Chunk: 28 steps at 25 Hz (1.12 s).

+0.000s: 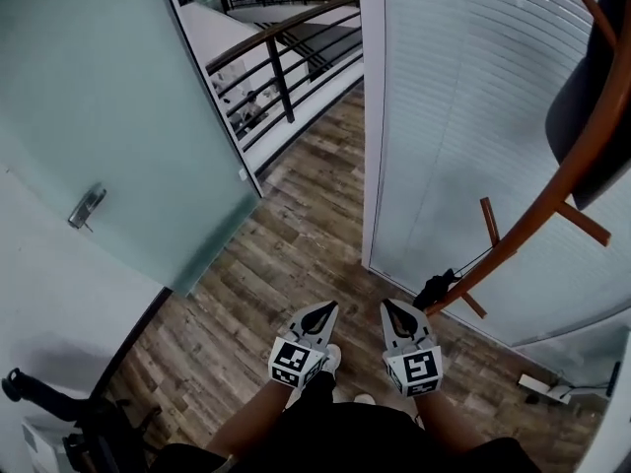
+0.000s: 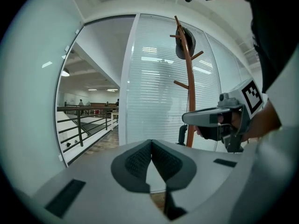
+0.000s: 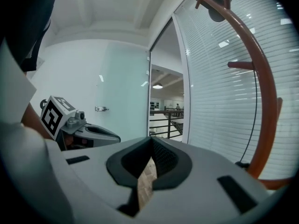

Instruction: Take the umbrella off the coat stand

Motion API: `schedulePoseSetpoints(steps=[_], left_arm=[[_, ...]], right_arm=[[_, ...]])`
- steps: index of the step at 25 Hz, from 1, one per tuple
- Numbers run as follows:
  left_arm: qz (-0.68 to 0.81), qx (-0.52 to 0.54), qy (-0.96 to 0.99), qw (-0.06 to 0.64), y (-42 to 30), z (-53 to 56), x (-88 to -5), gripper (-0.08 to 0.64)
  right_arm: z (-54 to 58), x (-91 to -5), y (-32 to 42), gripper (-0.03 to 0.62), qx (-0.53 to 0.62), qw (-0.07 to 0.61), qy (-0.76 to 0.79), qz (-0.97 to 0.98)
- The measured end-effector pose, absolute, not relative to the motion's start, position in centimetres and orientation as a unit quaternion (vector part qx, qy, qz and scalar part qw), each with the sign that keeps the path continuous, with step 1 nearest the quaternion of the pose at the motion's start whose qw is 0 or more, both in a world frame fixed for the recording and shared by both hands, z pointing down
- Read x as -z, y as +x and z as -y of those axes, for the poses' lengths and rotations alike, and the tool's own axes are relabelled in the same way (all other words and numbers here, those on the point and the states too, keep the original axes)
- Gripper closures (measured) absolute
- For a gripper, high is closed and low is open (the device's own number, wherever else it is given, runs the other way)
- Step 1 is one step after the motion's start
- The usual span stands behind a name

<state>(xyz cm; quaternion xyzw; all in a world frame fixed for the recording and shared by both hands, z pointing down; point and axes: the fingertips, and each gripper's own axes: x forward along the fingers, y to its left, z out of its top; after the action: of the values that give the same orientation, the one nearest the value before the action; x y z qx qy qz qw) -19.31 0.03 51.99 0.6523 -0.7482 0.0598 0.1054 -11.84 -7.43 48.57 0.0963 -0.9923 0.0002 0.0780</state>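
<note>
A curved orange-brown coat stand (image 1: 552,200) rises at the right, in front of a glass wall with blinds. A small black folded umbrella (image 1: 436,289) hangs low beside its pole on a thin cord from a peg. It also shows in the left gripper view, umbrella (image 2: 182,134), and only partly at the edge of the right gripper view, umbrella (image 3: 243,164). A dark grey item (image 1: 592,116) sits at the stand's top. My left gripper (image 1: 320,311) and right gripper (image 1: 394,308) are side by side, both shut and empty. The right one's tip lies just left of the umbrella, apart from it.
A frosted glass door (image 1: 118,116) with a metal handle (image 1: 87,207) stands open at the left. Beyond the doorway runs a dark railing (image 1: 281,67) over a lower level. The floor is wood plank (image 1: 296,254). A black object (image 1: 59,412) stands at the lower left.
</note>
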Motion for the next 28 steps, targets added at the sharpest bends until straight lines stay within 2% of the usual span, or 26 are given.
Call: schedulePoseSetpoints(steps=[9, 20, 24, 28], left_arm=[[0.636, -0.101, 0.756, 0.112, -20.8, 9.0, -54.7, 0.547], [0.517, -0.109, 0.840, 0.124, -19.3, 13.9, -57.5, 0.542], [0.476, -0.125, 0.861, 0.133, -17.2, 14.7, -59.5, 0.493], [0.451, -0.146, 0.871, 0.129, -15.5, 16.6, -60.9, 0.383]], right_arm=[[13.2, -49.3, -12.6, 0.586, -0.031, 0.094, 0.224, 0.969], [16.5, -50.4, -8.0, 0.586, -0.054, 0.093, 0.409, 0.906], [16.8, -50.9, -5.7, 0.586, -0.063, 0.094, 0.451, 0.885], [17.2, -50.8, -4.7, 0.586, -0.055, 0.100, 0.468, 0.876]])
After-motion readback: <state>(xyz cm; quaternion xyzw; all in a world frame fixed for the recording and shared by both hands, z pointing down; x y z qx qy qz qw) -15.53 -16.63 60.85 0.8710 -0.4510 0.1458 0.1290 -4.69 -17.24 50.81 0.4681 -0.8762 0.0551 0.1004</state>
